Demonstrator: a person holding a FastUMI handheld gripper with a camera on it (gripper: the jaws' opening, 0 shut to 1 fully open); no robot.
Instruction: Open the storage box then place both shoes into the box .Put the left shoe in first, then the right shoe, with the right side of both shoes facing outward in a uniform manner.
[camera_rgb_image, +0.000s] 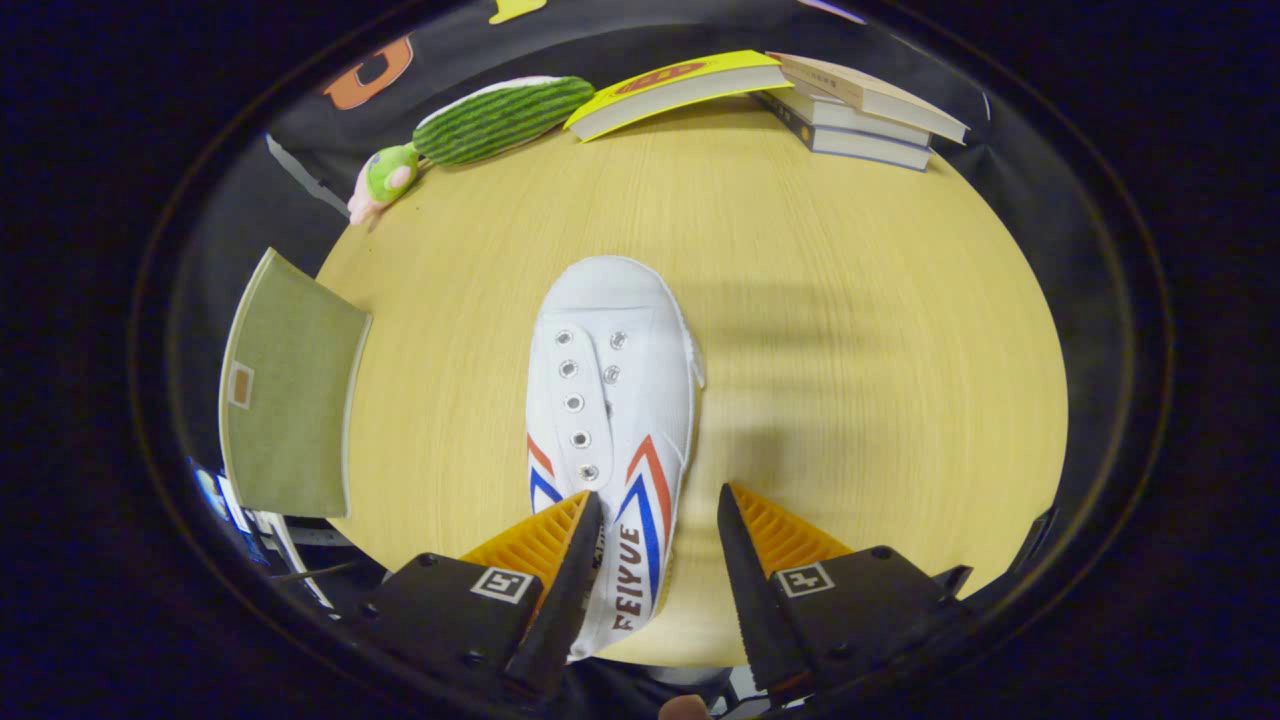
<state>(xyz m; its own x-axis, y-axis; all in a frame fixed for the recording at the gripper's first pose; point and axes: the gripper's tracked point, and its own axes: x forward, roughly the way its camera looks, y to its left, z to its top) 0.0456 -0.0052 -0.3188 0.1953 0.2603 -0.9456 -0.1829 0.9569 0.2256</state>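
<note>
A white canvas shoe (610, 400) with red and blue stripes lies flat on the round wooden table (850, 330), toe pointing away from me. Its heel end reaches back between my fingers. My gripper (657, 495) is open just above that heel end. The left fingertip (585, 510) sits over the shoe's opening, and the right fingertip (730, 505) stands off the shoe's side with bare table showing between them. An olive-green fabric storage box (290, 400) stands at the table's left edge, beyond the left finger, showing me one flat panel with a small label.
A green striped plush toy (490, 125) lies at the table's far left. Beside it a yellow book (680, 88) leans against a stack of books (860, 110) at the far right. Bare wood stretches right of the shoe.
</note>
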